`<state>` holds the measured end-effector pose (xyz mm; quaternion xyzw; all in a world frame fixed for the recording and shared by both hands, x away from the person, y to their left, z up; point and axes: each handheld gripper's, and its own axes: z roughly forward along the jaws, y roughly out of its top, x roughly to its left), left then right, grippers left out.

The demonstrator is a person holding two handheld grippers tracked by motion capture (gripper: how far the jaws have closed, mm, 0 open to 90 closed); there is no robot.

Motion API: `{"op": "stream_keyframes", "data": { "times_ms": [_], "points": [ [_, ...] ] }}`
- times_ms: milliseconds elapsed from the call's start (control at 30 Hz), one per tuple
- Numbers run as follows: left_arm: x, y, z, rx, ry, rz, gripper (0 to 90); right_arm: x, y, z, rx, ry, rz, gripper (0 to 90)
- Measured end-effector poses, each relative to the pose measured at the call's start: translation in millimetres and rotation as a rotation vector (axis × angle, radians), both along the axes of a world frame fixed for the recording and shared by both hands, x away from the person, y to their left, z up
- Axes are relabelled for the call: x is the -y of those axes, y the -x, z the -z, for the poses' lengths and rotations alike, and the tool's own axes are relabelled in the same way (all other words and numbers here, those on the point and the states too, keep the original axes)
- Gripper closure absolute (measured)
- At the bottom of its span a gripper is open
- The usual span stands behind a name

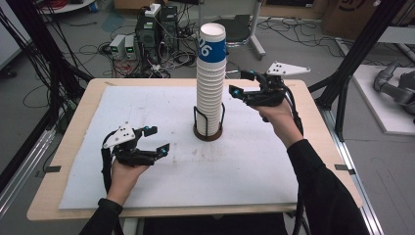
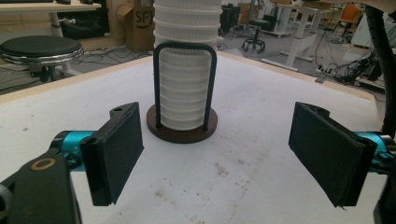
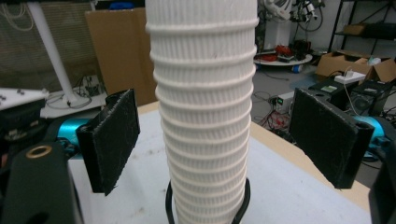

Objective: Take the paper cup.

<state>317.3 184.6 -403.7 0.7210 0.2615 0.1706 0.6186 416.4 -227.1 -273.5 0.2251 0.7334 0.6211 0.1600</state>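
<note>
Cup stack (image 1: 210,83) stands in its wire holder (image 1: 208,128) mid-table (image 1: 161,186), just left of your right gripper (image 1: 241,83), jaws released, clear of it. Your left gripper (image 1: 155,138) sits released, well short of the holder, nothing between its 2 pads.

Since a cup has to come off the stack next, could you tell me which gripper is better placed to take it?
Right: the right gripper is raised beside the cup stack, open. The left gripper sits low.
</note>
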Motion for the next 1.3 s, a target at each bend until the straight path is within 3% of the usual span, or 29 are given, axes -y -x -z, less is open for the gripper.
{"op": "stream_keyframes", "data": {
  "times_ms": [300, 633, 1300],
  "points": [
    [-1.0, 0.9, -0.2, -0.003, 0.004, 0.002, 17.3, -21.9, -9.9, -13.0, 0.006, 0.039, 0.0, 17.1],
    [-1.6, 1.2, 0.1, -0.004, 0.007, 0.013, 17.3, -42.2, -21.0, -17.5, -0.01, 0.087, -0.021, 17.1],
    [-0.7, 1.6, 0.8, -0.009, 0.007, 0.026, 17.2, -57.3, -33.2, -17.0, -0.018, 0.094, -0.026, 13.4]
  ]
}}
